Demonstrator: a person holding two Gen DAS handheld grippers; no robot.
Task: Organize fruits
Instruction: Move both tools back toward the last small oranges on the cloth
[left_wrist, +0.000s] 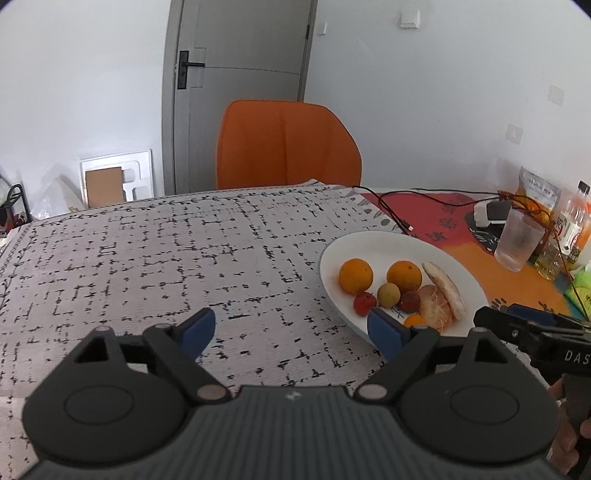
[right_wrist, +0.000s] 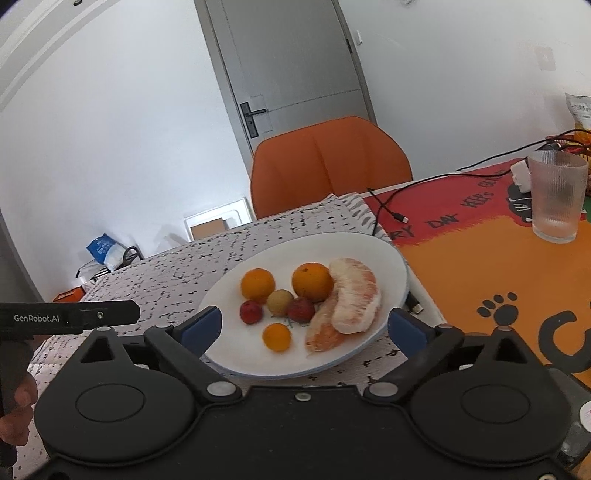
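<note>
A white plate (right_wrist: 236, 284) on the grey patterned cloth holds two oranges (right_wrist: 258, 285), a small orange (right_wrist: 276, 336), a yellow-green fruit (right_wrist: 280, 302), two small red fruits (right_wrist: 251, 312) and two peeled pomelo pieces (right_wrist: 354, 299). My right gripper (right_wrist: 304, 330) is open and empty, just above the plate's near rim. In the left wrist view the plate (left_wrist: 332, 258) lies to the right. My left gripper (left_wrist: 291, 328) is open and empty over the cloth, its right finger at the plate's near edge.
An orange chair (left_wrist: 288, 144) stands behind the table. To the right, on a red and orange mat (right_wrist: 480, 266), are a ribbed glass (right_wrist: 556, 195), black cables (right_wrist: 388, 206), bottles (left_wrist: 570, 229) and a snack bag (left_wrist: 539, 192). The patterned cloth (left_wrist: 147, 251) spreads left.
</note>
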